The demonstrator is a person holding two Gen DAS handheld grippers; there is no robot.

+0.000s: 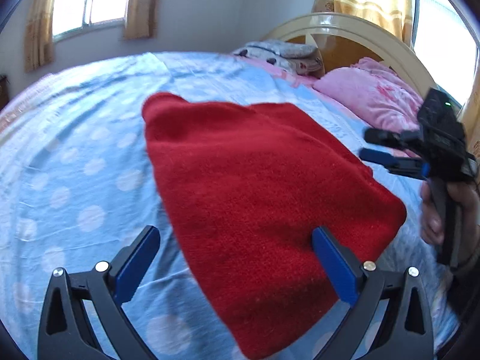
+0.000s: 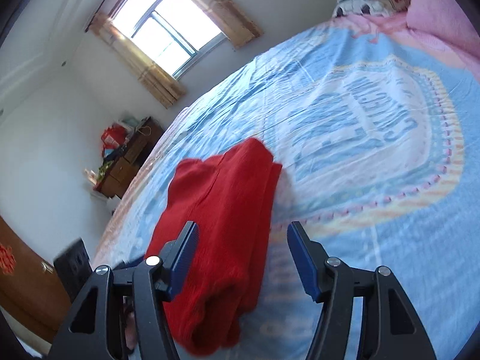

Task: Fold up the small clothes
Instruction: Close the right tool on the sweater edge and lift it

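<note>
A red knitted garment lies folded on the blue bedsheet. My left gripper is open and empty, its jaws spread wide just above the near end of the garment. The right gripper shows at the right of the left wrist view, held in a hand, jaws apart. In the right wrist view the garment lies folded in layers in front of my right gripper, which is open and empty over its near edge.
The bed carries a pink pillow and a folded blanket by the curved headboard. A wooden cabinet with clutter stands by the far wall. Curtained windows are behind.
</note>
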